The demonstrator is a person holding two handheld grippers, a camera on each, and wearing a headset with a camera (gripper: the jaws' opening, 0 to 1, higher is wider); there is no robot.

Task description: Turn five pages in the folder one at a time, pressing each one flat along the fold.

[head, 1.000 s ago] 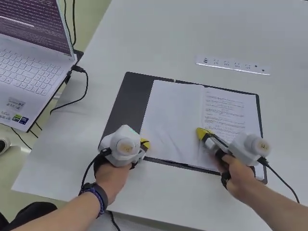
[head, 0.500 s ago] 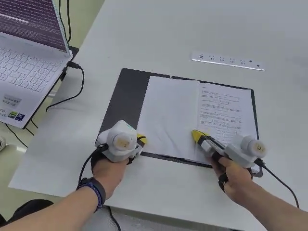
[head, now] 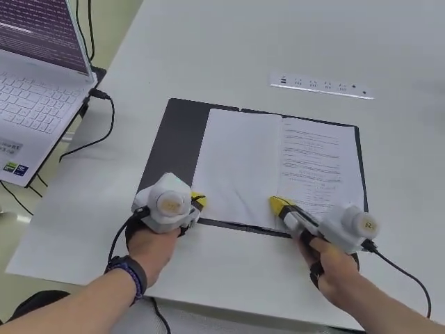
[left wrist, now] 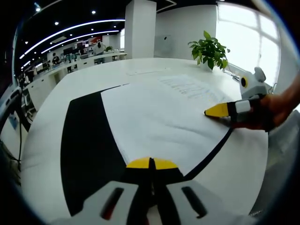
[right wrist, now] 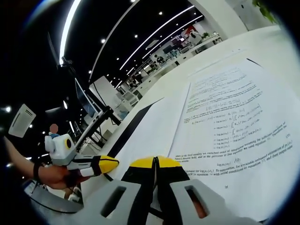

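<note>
the white counter spreads wide under both tools. a laptop stands open far to the left of the left tool, and a black cable runs from it. the folder lies open and flat directly ahead of both tools, with its black cover bare on the left side. a blank page lies ahead of the tools and between them; its near left corner is just beside the tip of the left tool. the printed page lies ahead and to the right of the right tool, and the fold between the two pages runs away from this tool's tip. the left tool has its yellow jaws pressed together with nothing between them, the tips at the near edge of the black cover. the right tool is also closed on nothing, its tips low over the paper at the near end of the fold. a white power strip lies beyond the folder, well apart from both tools. in the left gripper view a green plant stands far ahead.
</note>
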